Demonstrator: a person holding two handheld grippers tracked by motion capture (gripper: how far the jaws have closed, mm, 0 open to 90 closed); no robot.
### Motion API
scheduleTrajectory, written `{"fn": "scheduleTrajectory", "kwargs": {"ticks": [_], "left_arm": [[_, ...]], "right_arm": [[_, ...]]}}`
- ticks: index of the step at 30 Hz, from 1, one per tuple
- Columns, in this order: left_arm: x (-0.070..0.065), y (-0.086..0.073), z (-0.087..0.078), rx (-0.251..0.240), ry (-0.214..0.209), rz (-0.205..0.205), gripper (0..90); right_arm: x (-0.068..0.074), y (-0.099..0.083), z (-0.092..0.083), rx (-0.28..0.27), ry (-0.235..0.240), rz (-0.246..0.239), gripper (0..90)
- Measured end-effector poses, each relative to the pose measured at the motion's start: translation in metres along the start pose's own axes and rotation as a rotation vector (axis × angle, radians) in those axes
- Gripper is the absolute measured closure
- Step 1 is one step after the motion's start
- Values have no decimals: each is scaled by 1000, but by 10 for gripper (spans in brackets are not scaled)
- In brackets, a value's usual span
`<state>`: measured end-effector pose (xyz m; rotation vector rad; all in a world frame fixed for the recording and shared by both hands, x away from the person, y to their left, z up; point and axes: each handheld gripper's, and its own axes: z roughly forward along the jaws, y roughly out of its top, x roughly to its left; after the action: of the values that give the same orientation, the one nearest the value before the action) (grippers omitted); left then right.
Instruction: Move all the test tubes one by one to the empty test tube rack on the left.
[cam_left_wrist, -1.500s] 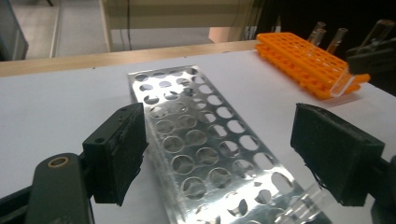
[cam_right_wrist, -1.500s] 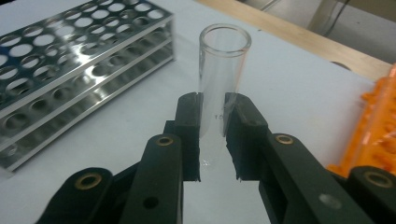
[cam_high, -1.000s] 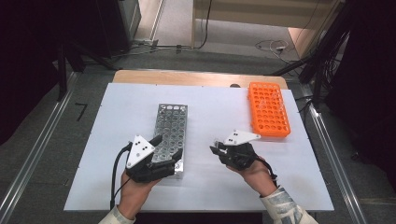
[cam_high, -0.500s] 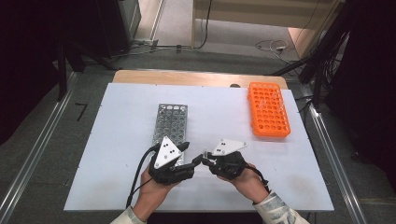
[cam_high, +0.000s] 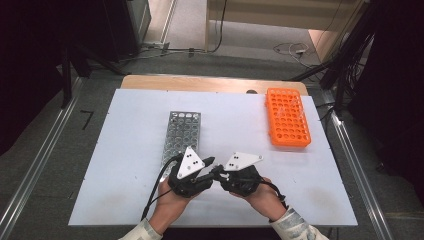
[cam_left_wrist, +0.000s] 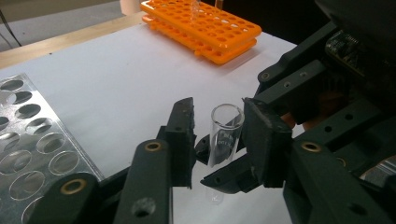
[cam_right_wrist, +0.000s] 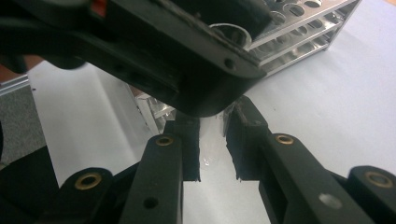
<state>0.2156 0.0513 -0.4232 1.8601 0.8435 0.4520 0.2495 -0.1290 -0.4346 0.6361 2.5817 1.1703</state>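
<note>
So the clear glass test tube (cam_left_wrist: 224, 140) was stood roughly upright, open mouth up, right between the pads of the left gripper (cam_left_wrist: 217, 140), with its lower part clenched in the right gripper (cam_right_wrist: 212, 135), whose black tips were seen crossing under it in the left gripper view. The left gripper's jaws had just been closing around the tube; one pad looked pressed against the glass, but a thin gap seemed left at the other, so a full grasp couldn't be confirmed. Both grippers were met tip to tip low over the white worktop (cam_high: 130, 150), just off the near end of the silver metal tube rack (cam_high: 181, 132); the orange plastic tube rack (cam_high: 287, 117) was well apart. In the right gripper view the tube was mostly hidden behind the left gripper's body, and its bottom end was hard to make out.
</note>
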Motion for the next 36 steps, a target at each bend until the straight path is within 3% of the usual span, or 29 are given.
{"fn": "scheduleTrajectory", "kwargs": {"ticks": [4,9,12,15,20,26,36], "left_arm": [[-1,0,1,3,-7,6,743],[-2,2,0,-3,-5,12,752],[-2,5,-1,-11,-4,14,755],[0,8,-5,-30,-1,6,756],[5,15,-16,-59,16,-6,755],[12,20,-26,-73,41,-35,755],[27,18,-48,-81,94,-43,755]], "right_arm": [[-1,0,0,0,3,8,730],[-2,0,-2,-5,6,15,726],[-3,1,-3,-13,16,27,602],[-5,2,-3,-11,23,52,418],[-7,2,-5,-1,29,69,245],[-7,1,-7,1,32,76,216],[-11,-2,-9,10,18,94,209]]}}
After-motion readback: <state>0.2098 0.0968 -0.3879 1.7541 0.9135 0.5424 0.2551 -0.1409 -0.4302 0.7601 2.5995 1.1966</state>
